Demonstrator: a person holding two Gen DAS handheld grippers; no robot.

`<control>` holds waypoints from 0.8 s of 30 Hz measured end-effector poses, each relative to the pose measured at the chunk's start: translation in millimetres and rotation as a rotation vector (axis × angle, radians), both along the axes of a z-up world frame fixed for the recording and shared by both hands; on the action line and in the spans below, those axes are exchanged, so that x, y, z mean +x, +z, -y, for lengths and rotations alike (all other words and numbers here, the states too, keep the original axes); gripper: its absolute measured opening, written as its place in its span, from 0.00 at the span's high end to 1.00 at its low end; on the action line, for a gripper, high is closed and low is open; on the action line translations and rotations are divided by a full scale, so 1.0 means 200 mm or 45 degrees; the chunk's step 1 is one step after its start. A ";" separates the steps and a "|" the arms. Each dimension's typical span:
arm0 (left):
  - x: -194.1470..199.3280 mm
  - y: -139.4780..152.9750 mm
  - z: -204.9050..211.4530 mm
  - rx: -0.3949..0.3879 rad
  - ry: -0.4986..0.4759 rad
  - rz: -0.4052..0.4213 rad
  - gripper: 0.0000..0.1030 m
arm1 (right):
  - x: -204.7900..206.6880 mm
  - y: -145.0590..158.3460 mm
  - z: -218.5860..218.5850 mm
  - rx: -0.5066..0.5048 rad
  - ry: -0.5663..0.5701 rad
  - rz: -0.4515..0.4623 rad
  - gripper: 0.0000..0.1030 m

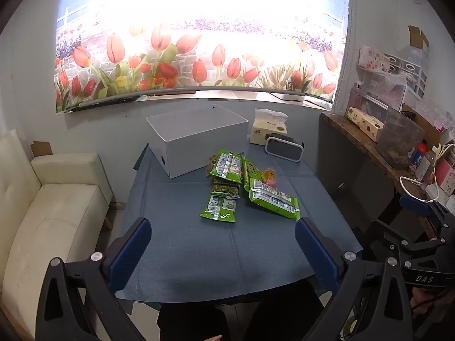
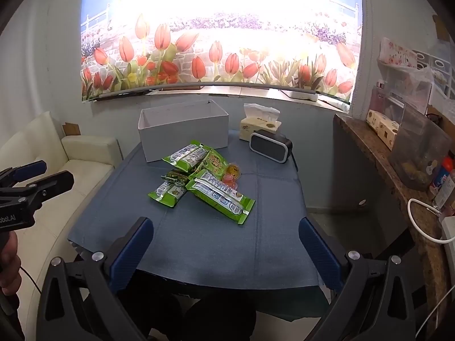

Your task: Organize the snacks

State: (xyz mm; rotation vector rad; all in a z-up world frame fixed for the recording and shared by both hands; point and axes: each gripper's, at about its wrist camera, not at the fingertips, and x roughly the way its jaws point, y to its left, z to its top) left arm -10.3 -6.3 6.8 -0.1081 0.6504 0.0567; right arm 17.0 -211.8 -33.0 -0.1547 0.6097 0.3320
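Observation:
Several green snack packets (image 1: 273, 197) (image 2: 220, 194) lie in a loose pile mid-table, with two small jelly cups (image 1: 268, 177) (image 2: 231, 174) at the pile's right. An open white box (image 1: 199, 139) (image 2: 183, 128) stands behind them at the far left of the table. My left gripper (image 1: 223, 244) is open and empty, held above the near table edge. My right gripper (image 2: 226, 244) is open and empty too, also over the near edge. Each gripper shows at the side of the other's view.
The table has a blue cloth (image 1: 199, 250) (image 2: 213, 241). A tissue pack (image 1: 268, 128) (image 2: 260, 123) and a black speaker (image 1: 284, 147) (image 2: 270, 146) sit at the far right. A white sofa (image 1: 51, 213) stands left. A cluttered shelf (image 2: 412, 170) runs along the right.

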 end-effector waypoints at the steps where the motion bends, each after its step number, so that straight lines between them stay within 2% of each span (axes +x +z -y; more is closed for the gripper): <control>1: 0.00 0.00 0.00 0.008 0.001 0.004 0.00 | 0.00 0.00 0.00 0.000 -0.001 0.000 0.00; 13: -0.02 0.01 0.06 0.111 -0.014 0.031 0.00 | 0.01 0.00 0.02 0.047 -0.015 -0.013 0.00; 17: -0.01 0.00 0.05 0.071 -0.030 0.015 0.00 | 0.00 0.00 0.01 0.031 -0.002 -0.004 0.00; 24: -0.01 0.00 0.04 0.075 -0.010 0.016 0.00 | -0.01 0.00 -0.01 0.005 0.005 0.007 0.00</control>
